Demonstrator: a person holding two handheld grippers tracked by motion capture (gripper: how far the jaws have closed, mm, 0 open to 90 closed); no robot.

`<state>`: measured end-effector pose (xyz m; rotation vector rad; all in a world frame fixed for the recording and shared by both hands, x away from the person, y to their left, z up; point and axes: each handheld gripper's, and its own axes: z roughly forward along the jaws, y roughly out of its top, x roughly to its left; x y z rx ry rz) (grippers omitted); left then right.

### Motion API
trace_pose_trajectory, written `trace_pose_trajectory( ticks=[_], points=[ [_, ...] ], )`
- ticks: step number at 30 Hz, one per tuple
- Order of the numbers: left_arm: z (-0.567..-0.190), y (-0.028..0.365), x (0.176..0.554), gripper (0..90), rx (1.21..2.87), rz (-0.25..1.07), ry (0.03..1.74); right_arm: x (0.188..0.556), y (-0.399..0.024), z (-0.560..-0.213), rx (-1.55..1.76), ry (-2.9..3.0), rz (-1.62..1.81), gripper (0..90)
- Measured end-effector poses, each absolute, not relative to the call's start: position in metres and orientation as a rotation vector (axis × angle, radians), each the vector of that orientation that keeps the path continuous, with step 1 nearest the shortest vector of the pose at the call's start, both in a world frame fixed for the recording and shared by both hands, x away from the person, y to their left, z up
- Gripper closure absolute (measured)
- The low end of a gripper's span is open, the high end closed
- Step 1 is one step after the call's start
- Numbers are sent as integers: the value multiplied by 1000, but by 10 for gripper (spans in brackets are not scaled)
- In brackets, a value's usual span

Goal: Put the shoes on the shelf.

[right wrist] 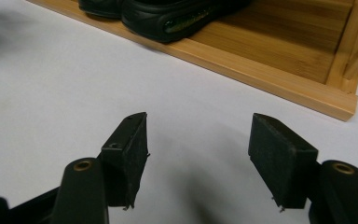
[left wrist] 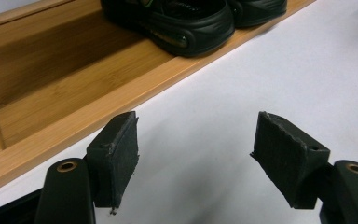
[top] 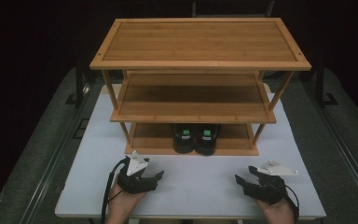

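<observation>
From the high view I see a three-tier wooden shoe rack (top: 200, 65) standing on the white table (top: 191, 186), with a pair of black shoes (top: 196, 138) side by side on its bottom shelf, toes toward me. My left gripper (top: 154, 176) rests low on the table near the front left of the rack, and my right gripper (top: 240, 179) sits near the front right, well apart from the left one; both point inward and hold nothing. In the left gripper view, its jaws stand wide apart over bare table, with the rack's bottom shelf (left wrist: 74, 93) running across the upper left and one black shoe (left wrist: 186, 28) on it, a second just beside it. In the right gripper view, the jaws are likewise spread with nothing between them, and the shelf's front edge (right wrist: 270, 84) crosses above, carrying the shoes (right wrist: 177, 18) at the top.
</observation>
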<state>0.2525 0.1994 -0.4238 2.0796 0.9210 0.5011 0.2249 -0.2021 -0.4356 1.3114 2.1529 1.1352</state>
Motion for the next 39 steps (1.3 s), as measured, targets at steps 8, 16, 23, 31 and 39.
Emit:
trace_pose_trajectory(
  ticks=[8, 16, 23, 31, 39],
  points=[
    [-425, 203, 252, 287, 2094, 499, 923, 223, -206, -437, 1321, 2152, 1130, 358],
    [-423, 209, 250, 268, 2087, 505, 928, 220, -211, -438, 1317, 2153, 1120, 351],
    [-424, 216, 248, 257, 2092, 504, 938, 217, -216, -439, 1326, 2150, 1114, 345],
    [-423, 225, 244, 238, 2086, 505, 948, 214, -221, -441, 1334, 2147, 1105, 339],
    [-422, 231, 240, 225, 2082, 505, 949, 209, -225, -443, 1337, 2150, 1094, 333]
  ],
)
